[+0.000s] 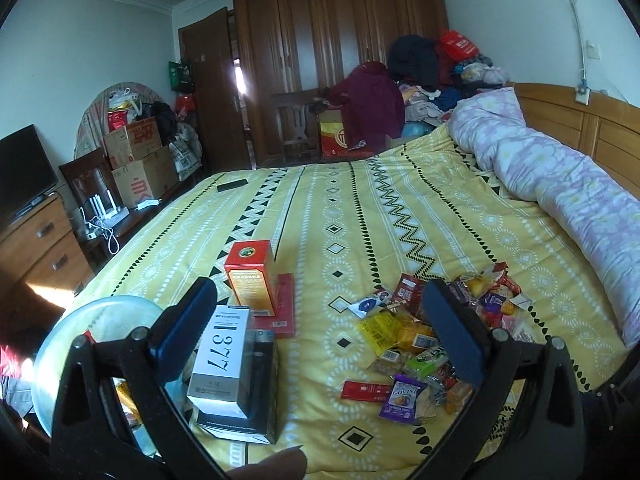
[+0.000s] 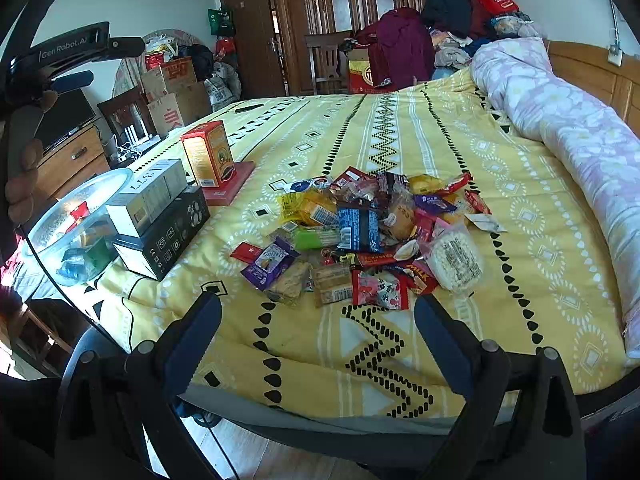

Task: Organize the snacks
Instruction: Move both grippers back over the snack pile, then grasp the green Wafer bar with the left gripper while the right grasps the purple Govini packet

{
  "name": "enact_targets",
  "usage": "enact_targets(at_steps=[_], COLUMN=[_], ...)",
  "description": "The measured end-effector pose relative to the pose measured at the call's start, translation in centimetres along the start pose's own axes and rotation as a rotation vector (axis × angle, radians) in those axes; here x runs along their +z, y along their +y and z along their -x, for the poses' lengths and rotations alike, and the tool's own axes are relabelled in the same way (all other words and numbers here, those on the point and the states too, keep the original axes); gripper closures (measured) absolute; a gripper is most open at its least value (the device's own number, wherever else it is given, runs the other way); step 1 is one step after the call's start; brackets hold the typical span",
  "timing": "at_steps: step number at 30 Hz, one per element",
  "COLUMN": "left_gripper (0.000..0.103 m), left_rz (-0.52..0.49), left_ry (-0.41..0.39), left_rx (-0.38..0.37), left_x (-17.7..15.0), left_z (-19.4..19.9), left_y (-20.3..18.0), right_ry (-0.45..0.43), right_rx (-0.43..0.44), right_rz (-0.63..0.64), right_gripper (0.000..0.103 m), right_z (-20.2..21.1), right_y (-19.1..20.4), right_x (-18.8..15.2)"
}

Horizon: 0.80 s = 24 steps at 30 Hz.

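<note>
- a clear glass bowl (image 2: 52, 216) sits at the far left edge of the bed (image 2: 400, 132), with a few wrapped pieces inside, one red and one green; its writing is too small to read.
- just right of it, a white box (image 1: 224, 356) printed "1377" lies on top of a black box (image 2: 168, 236) marked with small white icons.
- behind those, an orange and red carton (image 2: 208, 152) stands upright on a flat red box (image 2: 234, 184); its label text is not legible.
- the left gripper (image 1: 320, 336) hangs above the bedspread with its blue-padded fingers (image 1: 182, 332) spread wide, nothing between them; the "1377" box shows beside its left finger.
- in the right wrist view the left gripper's black body reads "genrobot.ai", held in a hand (image 2: 24, 176).
- the snack pile (image 2: 372, 236) lies in the middle of the yellow patterned bedspread, right of the boxes: a purple packet (image 2: 270, 262) reads "govind", a red wrapper (image 2: 420, 276) reads "milk", a dark blue packet (image 2: 358, 230) and a white-filled clear bag (image 2: 456, 258) carry print too fine to read.
- the right gripper (image 2: 318, 344) is near the bed's front edge, short of the pile, its fingers wide apart and empty.
- a rolled pink floral quilt (image 2: 560, 120) lies along the far right.
</note>
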<state>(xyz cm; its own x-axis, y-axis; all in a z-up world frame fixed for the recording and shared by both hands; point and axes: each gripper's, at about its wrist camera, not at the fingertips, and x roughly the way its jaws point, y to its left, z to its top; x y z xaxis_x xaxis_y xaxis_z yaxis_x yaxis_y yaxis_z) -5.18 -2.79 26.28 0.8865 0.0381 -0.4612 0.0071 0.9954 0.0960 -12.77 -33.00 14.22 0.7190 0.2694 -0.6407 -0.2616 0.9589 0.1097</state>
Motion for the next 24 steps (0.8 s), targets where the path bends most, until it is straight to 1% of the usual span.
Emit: enact_targets(at_steps=[1,3,5,6,7,9,11,15,16,17,19,20,21,24], left_gripper=[0.0,0.0,0.0,0.0,0.0,0.0,0.0,0.001,0.005,0.016,0.029,0.03,0.031,0.031], left_rz=[-0.001,0.009,0.026,0.035,0.042,0.027,-0.019,-0.195,-0.23,-0.252,-0.269,-0.271,-0.283,-0.334], left_ry=[0.005,0.023,0.064,0.095,0.137,0.212,0.252,0.387,0.409,0.426,0.489,0.534,0.557,0.585], left_rx=[-0.012,-0.065,-0.157,-0.214,-0.251,-0.287,-0.3,-0.363,-0.382,-0.392,-0.441,-0.476,-0.489,-0.525], left_x=[-0.1,-0.5,-1.4,-2.2,-3.0,-4.4,-5.7,-9.1,-9.7,-10.2,-11.1,-11.6,-11.9,-12.7], left_z=[-0.2,-0.8,-2.3,-3.3,-4.4,-6.6,-8.5,-13.1,-14.2,-15.2,-18.1,-19.7,-20.7,-22.7], left_y=[-0.2,-0.7,-1.1,-1.5,-1.9,-3.1,-4.6,-8.7,-9.6,-10.2,-11.3,-11.8,-12.2,-13.7], right_ry=[0.003,0.021,0.045,0.061,0.067,0.078,0.092,0.128,0.14,0.146,0.155,0.161,0.168,0.175], right_rx=[0.0,0.009,0.018,0.021,0.023,0.028,0.031,0.03,0.026,0.022,0.009,0.002,-0.008,-0.029], right_rz=[-0.003,-0.017,-0.027,-0.036,-0.043,-0.061,-0.081,-0.121,-0.135,-0.148,-0.168,-0.18,-0.195,-0.226], right_gripper=[0.004,0.004,0.004,0.004,0.004,0.004,0.004,0.004,0.004,0.004,0.004,0.004,0.004,0.004], right_z=[-0.1,-0.6,-1.4,-1.8,-2.0,-2.4,-2.9,-4.0,-4.2,-4.4,-4.7,-4.8,-4.9,-5.0], right_y=[-0.1,-0.5,-0.8,-1.0,-1.2,-1.6,-2.1,-3.5,-4.0,-4.5,-5.6,-6.1,-6.8,-8.4], right_x=[-0.2,-0.6,-1.0,-1.3,-1.6,-2.2,-2.9,-4.1,-4.4,-4.7,-5.0,-5.1,-5.3,-5.5])
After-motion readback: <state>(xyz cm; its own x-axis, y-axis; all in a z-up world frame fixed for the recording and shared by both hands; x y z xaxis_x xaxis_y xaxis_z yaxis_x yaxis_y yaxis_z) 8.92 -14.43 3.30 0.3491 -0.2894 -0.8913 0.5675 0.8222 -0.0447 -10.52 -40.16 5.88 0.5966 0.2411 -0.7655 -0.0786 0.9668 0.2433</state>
